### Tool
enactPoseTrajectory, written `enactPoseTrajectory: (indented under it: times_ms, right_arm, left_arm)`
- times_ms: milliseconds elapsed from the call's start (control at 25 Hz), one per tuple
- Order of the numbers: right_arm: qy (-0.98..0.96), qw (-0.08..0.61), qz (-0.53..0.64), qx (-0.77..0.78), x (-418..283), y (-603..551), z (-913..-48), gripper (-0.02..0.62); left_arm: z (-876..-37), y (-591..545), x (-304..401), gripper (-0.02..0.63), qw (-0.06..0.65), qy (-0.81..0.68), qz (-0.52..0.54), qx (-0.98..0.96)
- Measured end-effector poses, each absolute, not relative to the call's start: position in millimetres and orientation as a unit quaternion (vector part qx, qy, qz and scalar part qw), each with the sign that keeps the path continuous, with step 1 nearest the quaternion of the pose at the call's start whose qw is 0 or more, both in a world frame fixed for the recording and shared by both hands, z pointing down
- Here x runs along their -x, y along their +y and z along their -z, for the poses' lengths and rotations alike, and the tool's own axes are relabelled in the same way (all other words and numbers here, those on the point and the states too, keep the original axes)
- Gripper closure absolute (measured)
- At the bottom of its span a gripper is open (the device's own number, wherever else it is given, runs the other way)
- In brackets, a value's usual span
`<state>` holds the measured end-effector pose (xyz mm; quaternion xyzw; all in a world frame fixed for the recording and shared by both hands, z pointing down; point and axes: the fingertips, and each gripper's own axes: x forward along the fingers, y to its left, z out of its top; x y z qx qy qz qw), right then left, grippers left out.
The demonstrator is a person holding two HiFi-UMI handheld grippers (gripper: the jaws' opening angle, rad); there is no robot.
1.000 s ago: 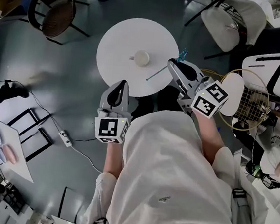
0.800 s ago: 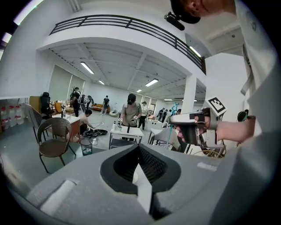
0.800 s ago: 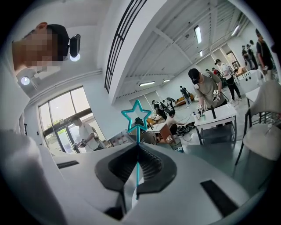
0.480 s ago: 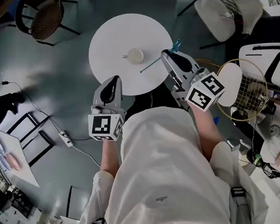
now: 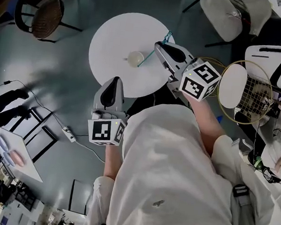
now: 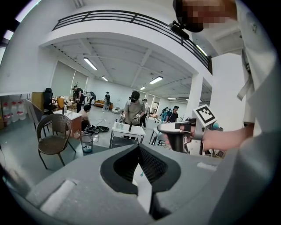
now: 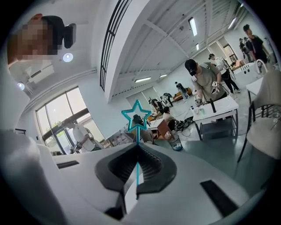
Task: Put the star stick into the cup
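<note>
The person's right arm reaches up the frame from the white-shirted body in the head view. It carries the right tool (image 5: 157,45) over the right-hand edge of the round white table (image 5: 113,34), just above the frame's centre. That tool points toward the upper left, and its marker cube (image 5: 200,80) sits back near the hand. In the right gripper view its jaws are closed tight on the star stick (image 7: 137,173), which runs straight up between them and is pinched along its thin shaft. The open outline star stands clear above the tips in the upper middle of that view.

The stick is slim and teal, with a hollow five-pointed star at one end. Seen from above, the star stick (image 5: 146,59) lies at a slant. Its star end pokes out to the upper right of the tool's tip, and its plain end runs down-left to the small pale cup (image 5: 134,58) on the table. The end comes right up to the cup's rim, but I cannot tell whether it touches.

The left tool (image 5: 115,79) hangs lower, left of centre, at the table's near edge and pointing up the frame. In the left gripper view the left tool (image 6: 139,149) has its jaws together with nothing held.
</note>
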<state>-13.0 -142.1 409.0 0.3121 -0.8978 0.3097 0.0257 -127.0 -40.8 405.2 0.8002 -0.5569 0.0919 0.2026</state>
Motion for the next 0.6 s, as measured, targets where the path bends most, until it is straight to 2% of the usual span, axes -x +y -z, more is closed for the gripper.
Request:
enactPoseTrajectory:
  times_ms: [600]
  right_arm:
    - [-0.893, 0.09, -0.342, -0.278, 43.4, -176.3, -497.7, 0.586]
  left_arm:
    - [-422.1, -46.4, 128.3, 0.595, 0.241, -0.59, -0.101, -0.764]
